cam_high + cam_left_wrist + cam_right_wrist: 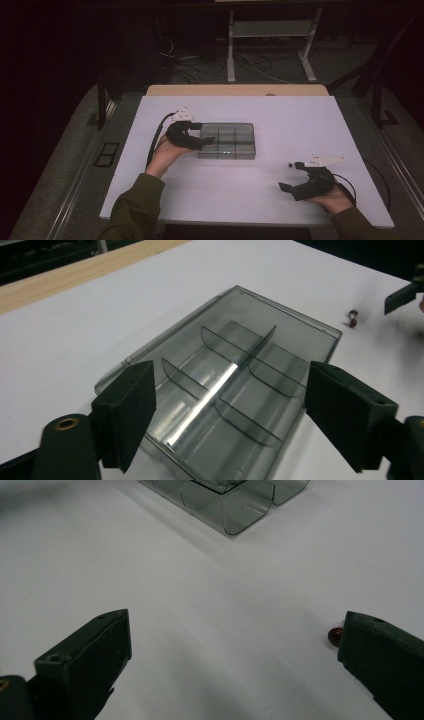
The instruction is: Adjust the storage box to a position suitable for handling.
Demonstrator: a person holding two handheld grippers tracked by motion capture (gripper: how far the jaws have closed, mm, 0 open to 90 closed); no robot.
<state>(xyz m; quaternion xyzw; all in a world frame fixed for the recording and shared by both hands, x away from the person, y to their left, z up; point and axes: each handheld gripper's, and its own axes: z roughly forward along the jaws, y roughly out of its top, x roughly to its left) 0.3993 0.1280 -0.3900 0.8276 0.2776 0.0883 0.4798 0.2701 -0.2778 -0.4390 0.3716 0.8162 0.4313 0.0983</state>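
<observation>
On the white tabletop [280,130], the left hand-held gripper [201,134] straddles the near-left edge of the empty clear compartment box [228,141] with jaws spread, unclamped, presumably to steady it, while the right hand-held gripper [289,176], also spread, waits beside a small red bead [334,635].

No writing, label, brand, number or sign can be read in any view. The clear divided box [220,385] and the white tabletop [300,130] bear none.
</observation>
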